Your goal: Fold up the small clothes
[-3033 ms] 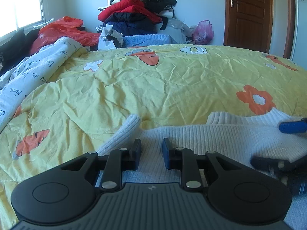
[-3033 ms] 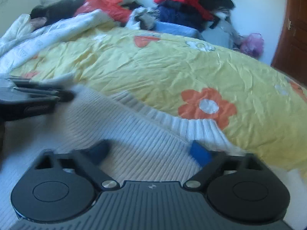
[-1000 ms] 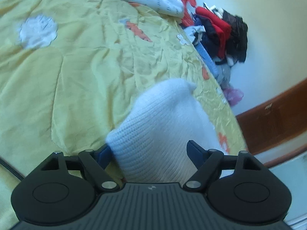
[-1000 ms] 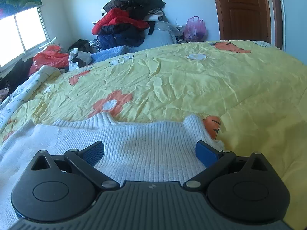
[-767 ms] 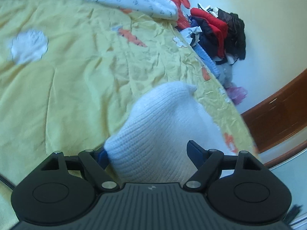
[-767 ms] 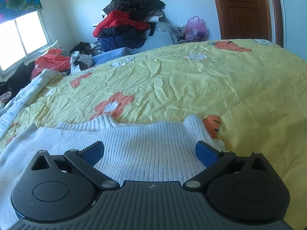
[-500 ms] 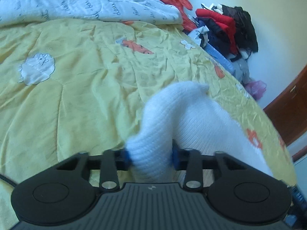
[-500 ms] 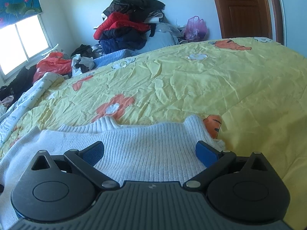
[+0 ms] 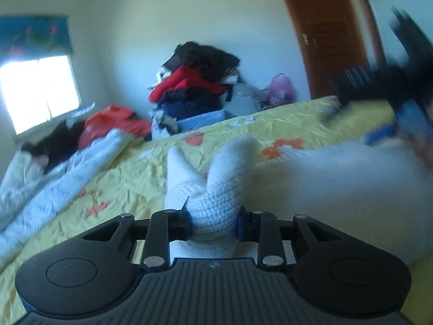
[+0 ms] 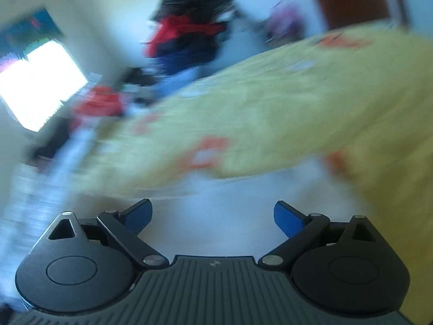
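Note:
A white knitted sweater (image 9: pixel 338 184) lies on the yellow flowered bedspread (image 9: pixel 130 178). My left gripper (image 9: pixel 213 224) is shut on a bunched fold of the sweater's sleeve (image 9: pixel 213 205), which sticks up between the jaws. My right gripper (image 10: pixel 213 216) is open and empty, low over the sweater (image 10: pixel 222 205); that view is heavily motion-blurred. In the left wrist view the right gripper (image 9: pixel 389 132) shows blurred at the right edge, over the sweater's far side.
A pile of red, dark and blue clothes (image 9: pixel 197 89) stands beyond the bed by the wall. A white printed quilt (image 9: pixel 46 178) lies along the bed's left side. A brown door (image 9: pixel 333 38) is at the back right, a window (image 9: pixel 38 92) at the left.
My left gripper has swung round and lifted with the sweater sleeve clamped in it. My right gripper has moved fast, blurring its view, and stays open.

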